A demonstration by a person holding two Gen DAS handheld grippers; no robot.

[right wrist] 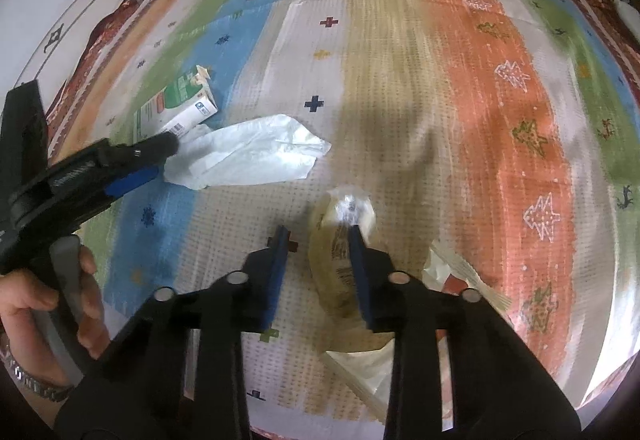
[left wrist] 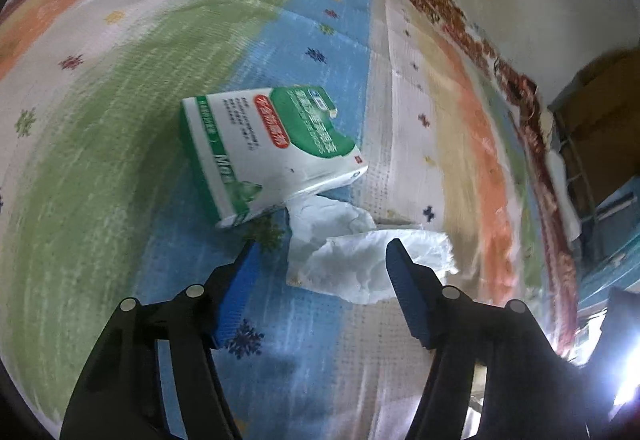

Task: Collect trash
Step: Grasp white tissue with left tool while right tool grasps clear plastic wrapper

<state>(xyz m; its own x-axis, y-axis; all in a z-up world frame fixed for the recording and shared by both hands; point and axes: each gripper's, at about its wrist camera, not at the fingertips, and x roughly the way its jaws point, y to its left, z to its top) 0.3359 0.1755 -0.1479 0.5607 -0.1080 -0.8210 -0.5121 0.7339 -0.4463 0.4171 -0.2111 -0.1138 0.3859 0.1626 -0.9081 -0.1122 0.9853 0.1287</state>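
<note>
Right gripper [right wrist: 318,234] jaws narrow, bottle [right wrist: 340,260] beside right finger, grip unclear; left gripper [left wrist: 324,242] apart over white tissue [left wrist: 360,264].

Your fisheye views are bending hard and darkening at the rims, glare is blowing out the left view's lower right corner, motion blur is smearing the striped rug [right wrist: 400,87], soft shadows are pooling beneath your fingers [right wrist: 278,260].

Woven rug [right wrist: 400,79]: blue, green, orange, tan, white stripes w/ small crosses & tree motifs | cardboard carton [left wrist: 264,147]: green & white, red label | crumpled plastic bag [left wrist: 360,264]: white | gripper pads [left wrist: 240,288]: blue
</note>
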